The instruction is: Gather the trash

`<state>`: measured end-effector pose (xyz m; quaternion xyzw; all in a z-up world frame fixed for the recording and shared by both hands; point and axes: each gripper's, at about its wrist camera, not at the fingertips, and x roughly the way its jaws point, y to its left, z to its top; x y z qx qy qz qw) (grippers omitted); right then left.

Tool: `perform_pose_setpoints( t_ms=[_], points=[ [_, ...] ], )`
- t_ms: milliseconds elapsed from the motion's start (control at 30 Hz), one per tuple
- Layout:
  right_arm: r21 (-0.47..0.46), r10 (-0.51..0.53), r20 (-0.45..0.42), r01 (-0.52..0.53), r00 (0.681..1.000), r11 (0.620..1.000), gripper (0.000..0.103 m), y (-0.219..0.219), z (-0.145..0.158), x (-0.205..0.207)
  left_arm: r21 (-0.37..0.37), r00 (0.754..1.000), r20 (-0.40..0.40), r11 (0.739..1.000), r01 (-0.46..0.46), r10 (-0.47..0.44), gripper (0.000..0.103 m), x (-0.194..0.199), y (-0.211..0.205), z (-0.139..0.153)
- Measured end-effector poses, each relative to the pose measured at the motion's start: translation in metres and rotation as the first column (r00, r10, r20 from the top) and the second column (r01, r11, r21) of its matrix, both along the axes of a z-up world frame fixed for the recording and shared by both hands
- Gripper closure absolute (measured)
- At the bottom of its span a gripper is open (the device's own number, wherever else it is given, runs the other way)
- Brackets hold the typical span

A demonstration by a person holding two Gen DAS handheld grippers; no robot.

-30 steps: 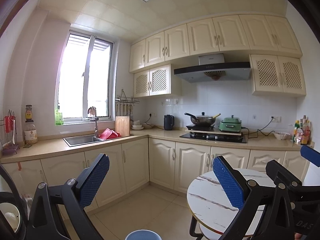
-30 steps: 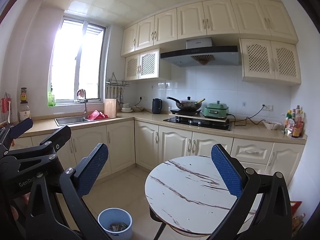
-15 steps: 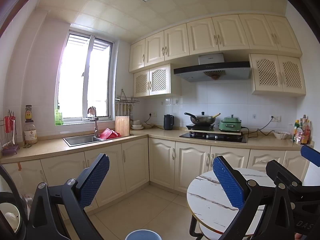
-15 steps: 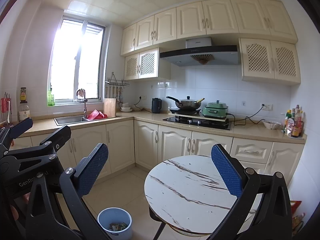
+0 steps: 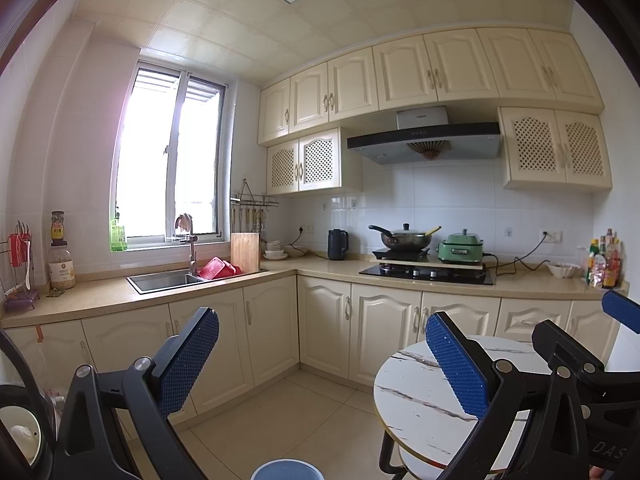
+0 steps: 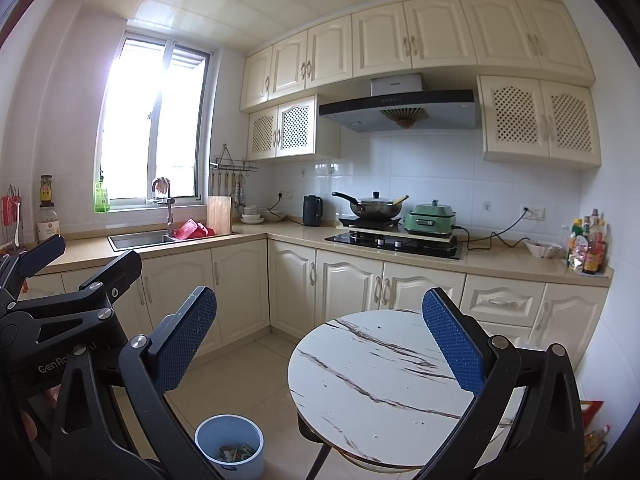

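The trash bin (image 6: 230,446) is cut off at the lower edge in the left wrist view; in the right wrist view it is seen on the floor (image 6: 256,364) just beside the round tabletop (image 6: 384,376), with scraps inside that are hard to make out. Both the left tongs (image 5: 320,364) and the right tongs (image 6: 316,340) are held wide apart and nothing is gripped. Open floor is seen between the tabletop edge and the cabinets (image 6: 240,280).
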<state>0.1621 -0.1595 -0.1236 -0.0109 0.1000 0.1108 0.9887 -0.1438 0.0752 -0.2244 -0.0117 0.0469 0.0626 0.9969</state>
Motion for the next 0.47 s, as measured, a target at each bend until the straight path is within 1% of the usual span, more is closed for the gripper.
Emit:
perform_pose_setpoints(
  t_ms=[467],
  points=[
    [0.005,-0.008,-0.006,0.008,1.0,1.0,0.0,-0.0005,-0.0036,0.0003,0.012,1.0,0.002,1.0,-0.001,0.001,0.001,0.0035,0.0068,0.0019]
  ],
)
